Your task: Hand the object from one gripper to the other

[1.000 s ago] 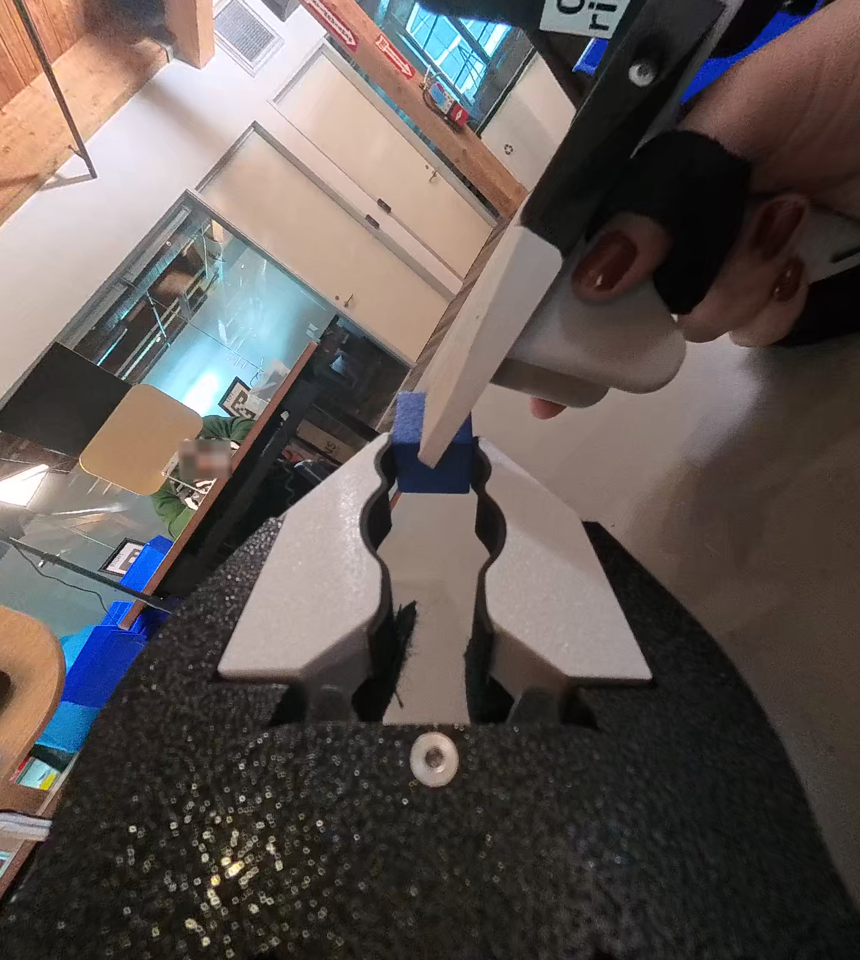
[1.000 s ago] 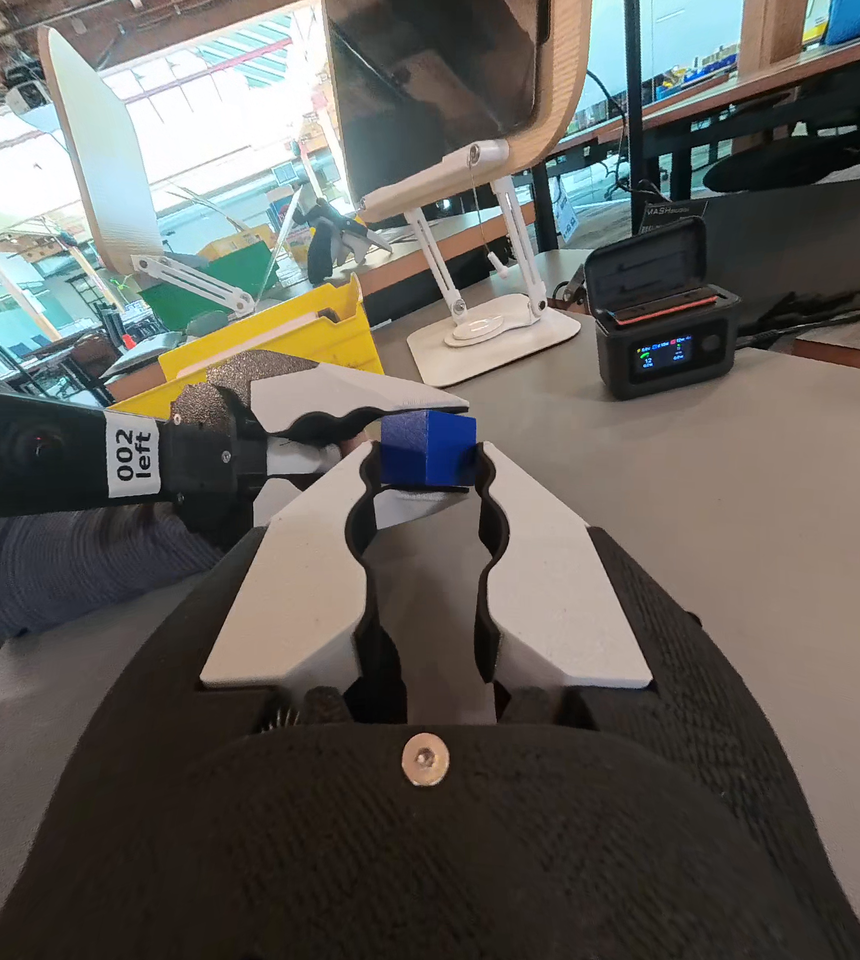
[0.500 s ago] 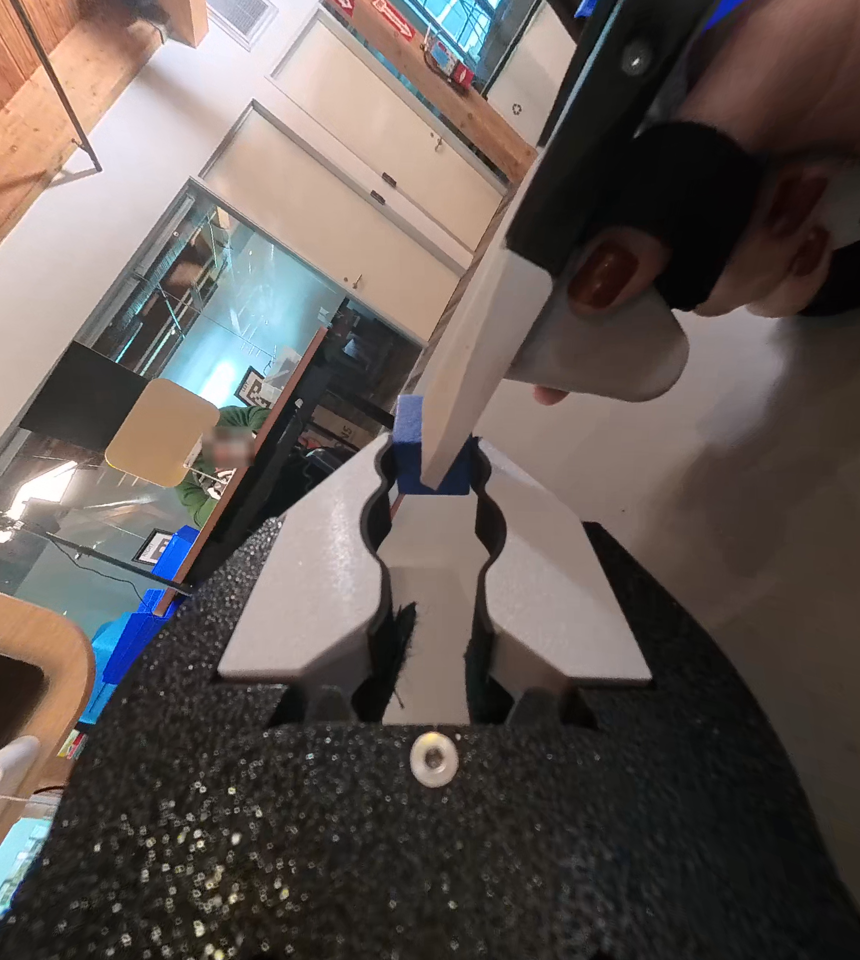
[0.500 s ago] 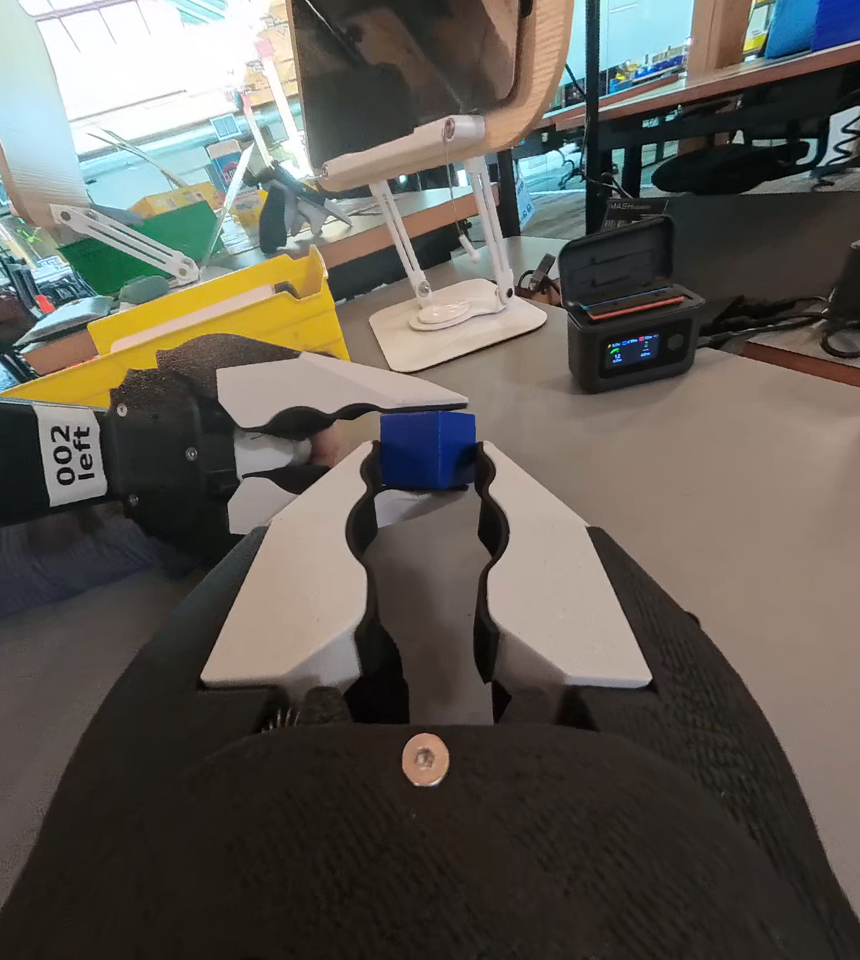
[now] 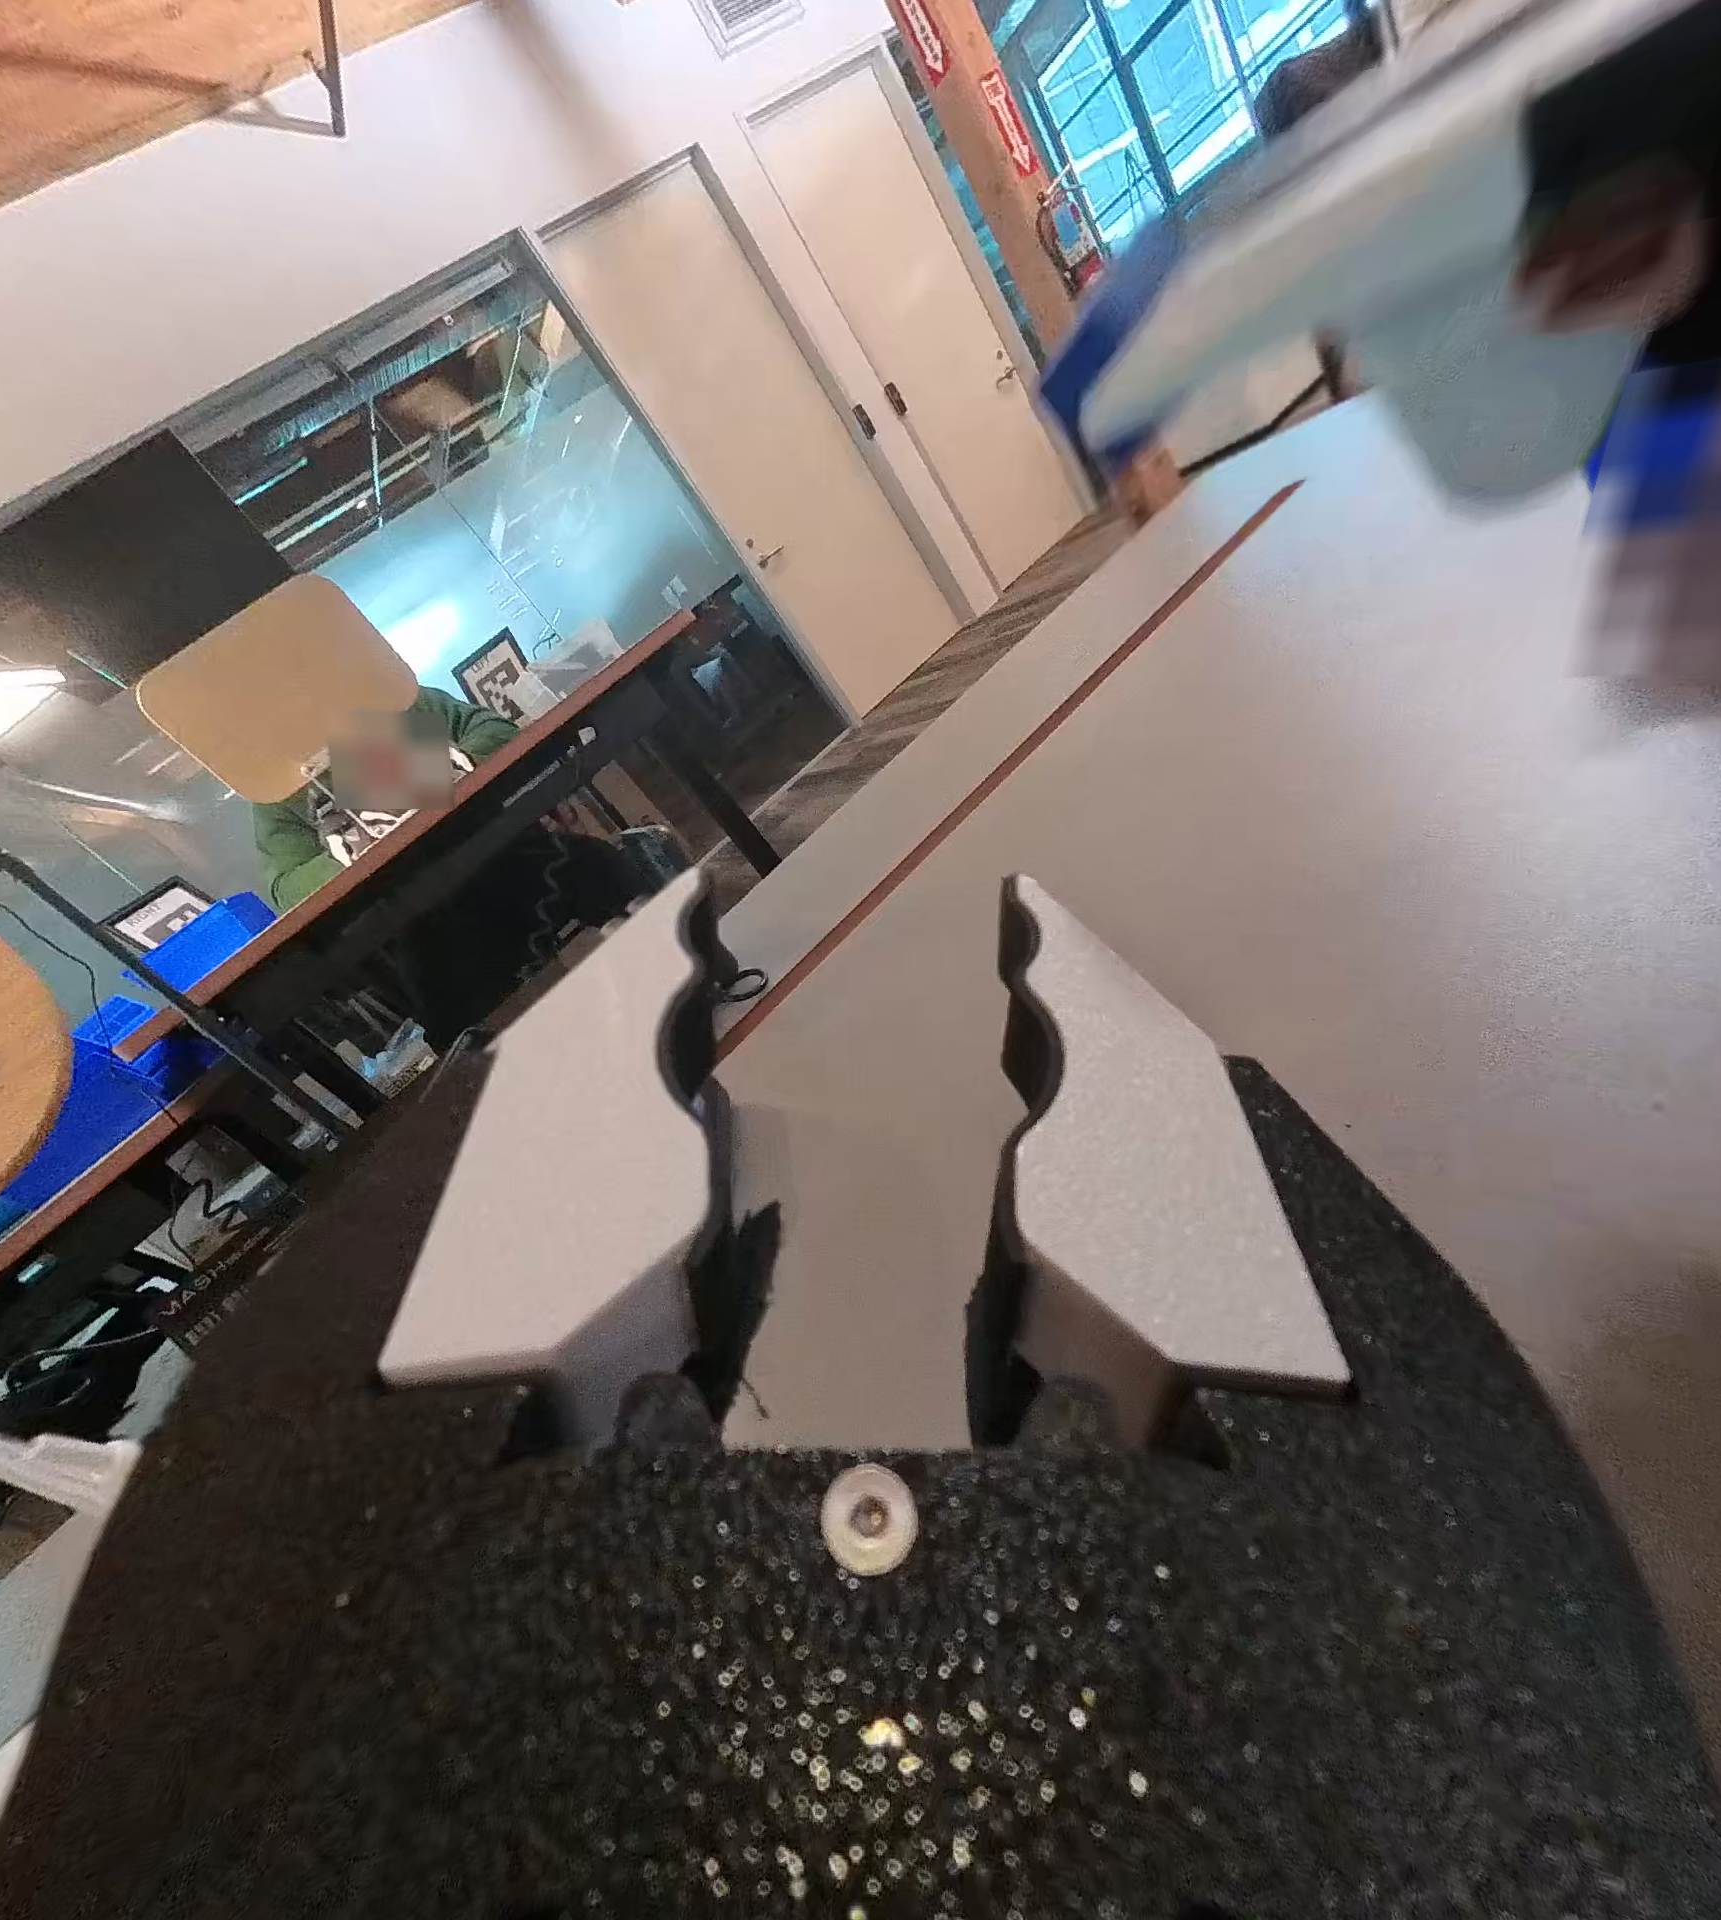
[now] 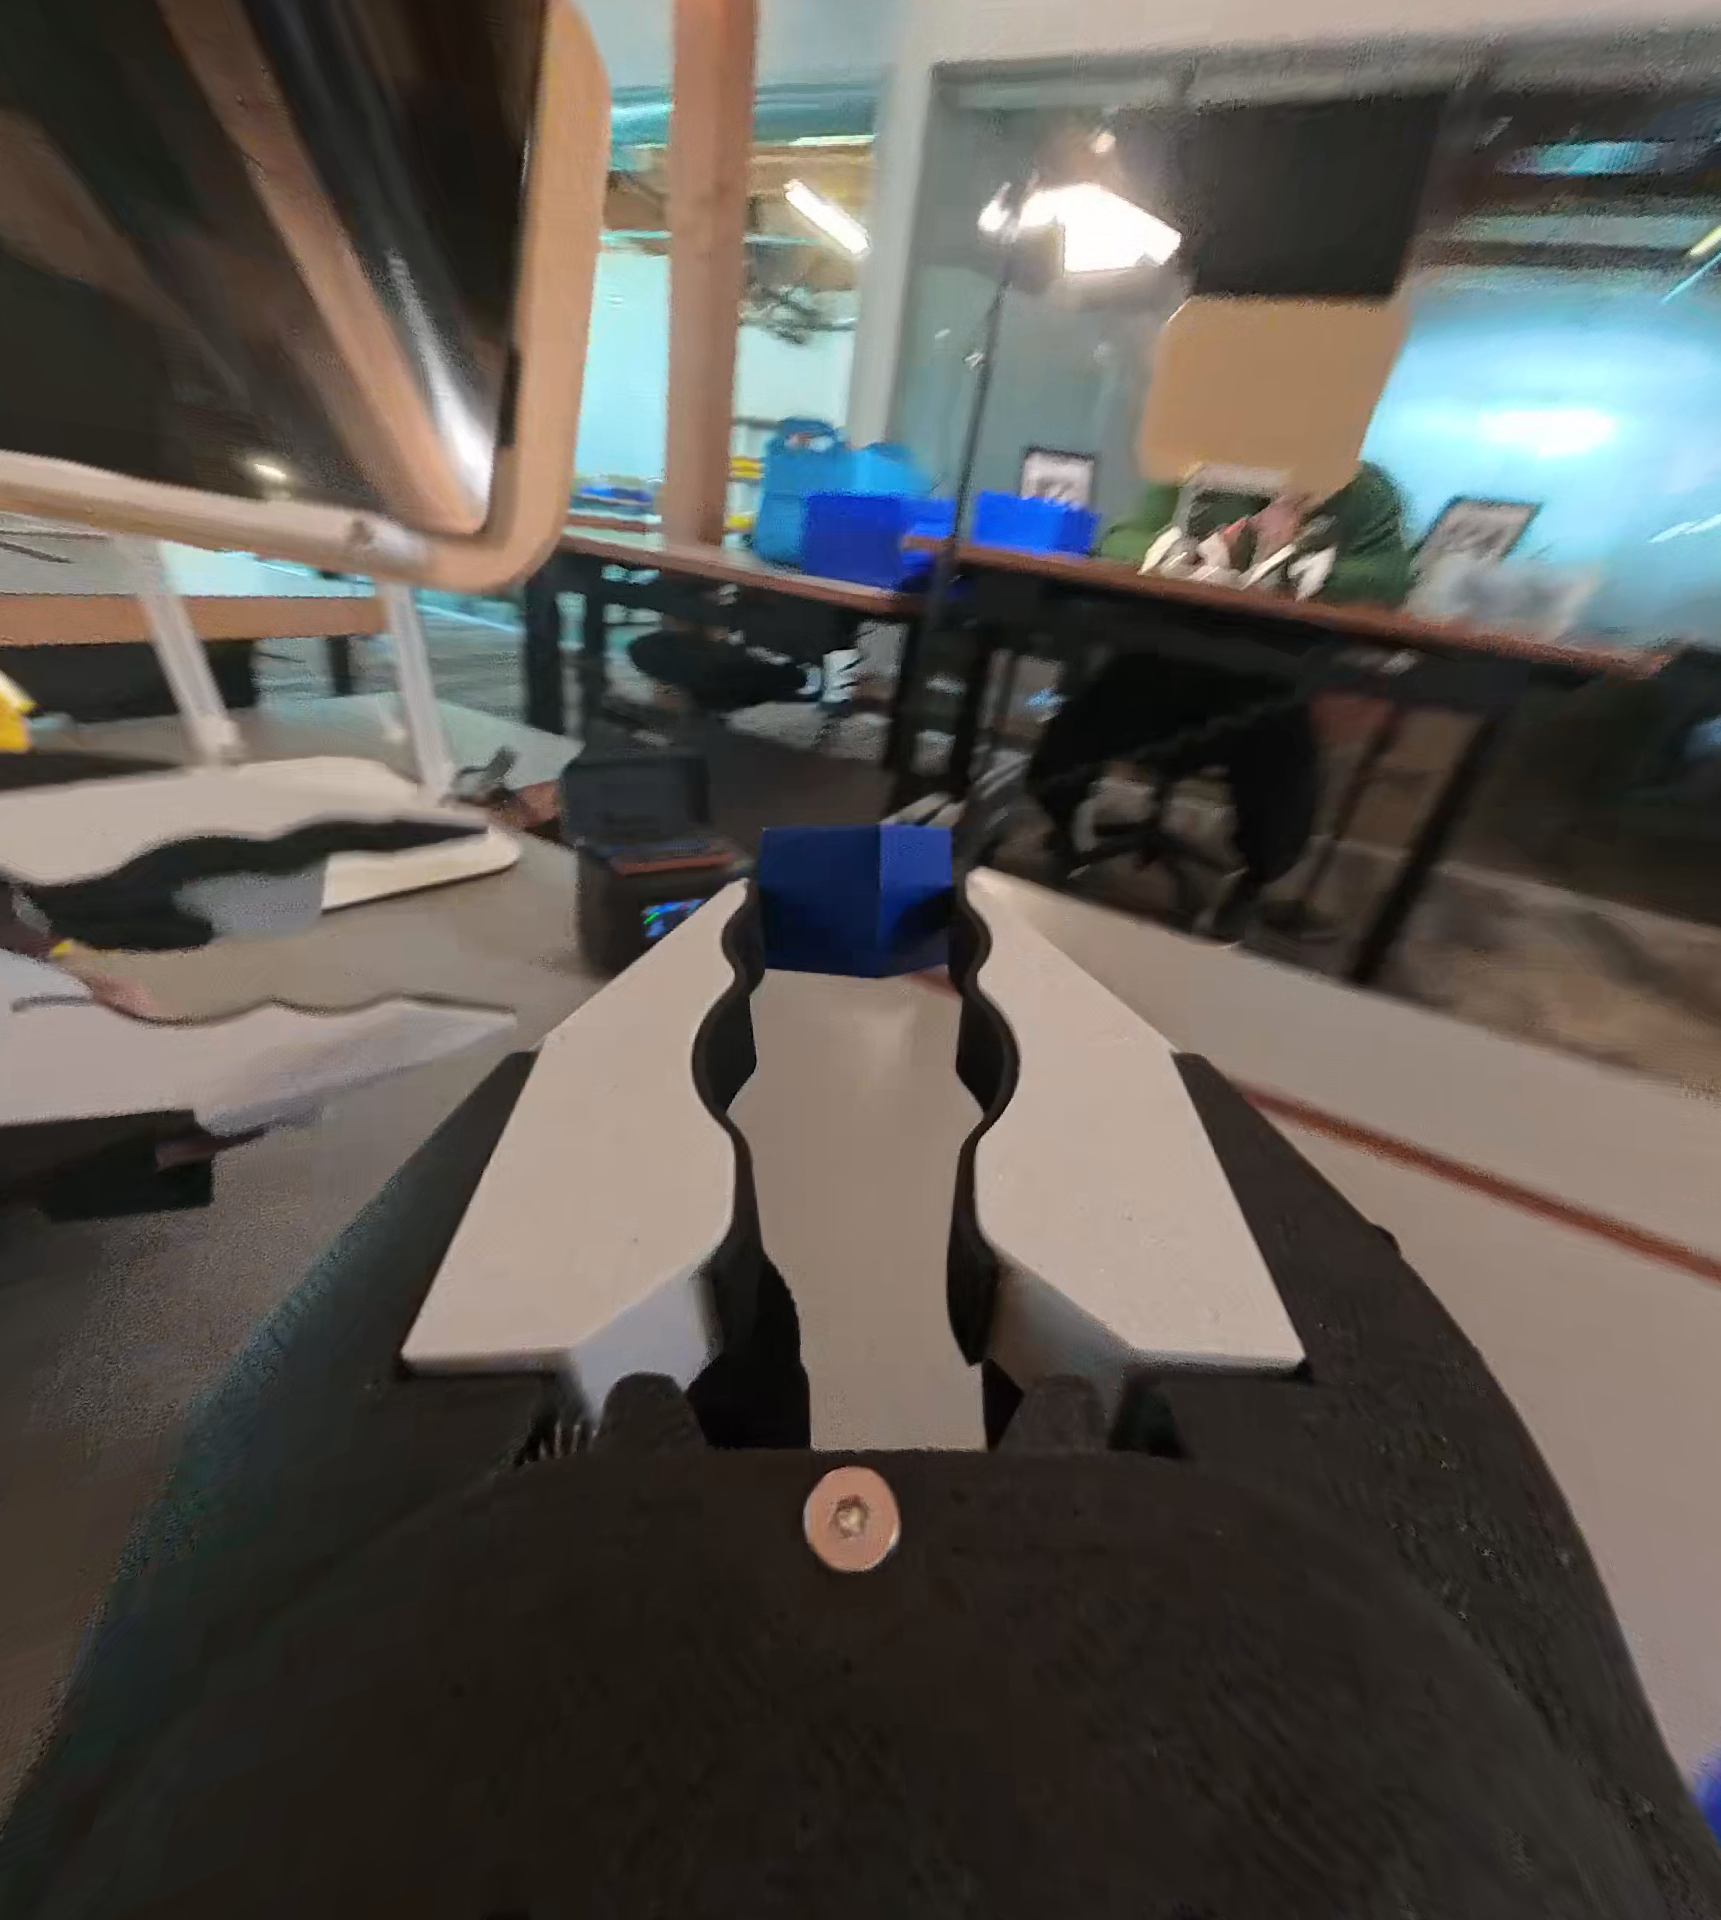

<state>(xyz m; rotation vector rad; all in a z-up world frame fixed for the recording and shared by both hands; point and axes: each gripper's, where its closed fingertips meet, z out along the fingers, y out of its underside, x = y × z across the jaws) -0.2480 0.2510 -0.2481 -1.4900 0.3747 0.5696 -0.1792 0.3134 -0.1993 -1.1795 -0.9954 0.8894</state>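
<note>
- Our right tongs [image 6: 856, 904] pinch the blue cube [image 6: 851, 899] between their very tips, held up in the air above the grey desk [image 6: 1458, 1247].
- Our left tongs [image 5: 854, 899] stand wide, with nothing between the two white fingers [image 5: 575, 1164]; only bare grey desk [image 5: 1355, 883] shows in the gap.
- In the right wrist view the left tongs [image 6: 482, 914] lie off to the left of the cube, spread apart, blurred and clear of it.
- In the left wrist view the right tongs [image 5: 1084, 416] appear at the upper right as a smeared white and dark shape; a strip of blue at their tip is too blurred for us to call it the cube.
- A small black case [image 6: 643, 883] with a lit screen sits on the desk just behind the cube.
- A white stand [image 6: 388, 821] carries a wood-framed panel [image 6: 264, 260] at the upper left.
</note>
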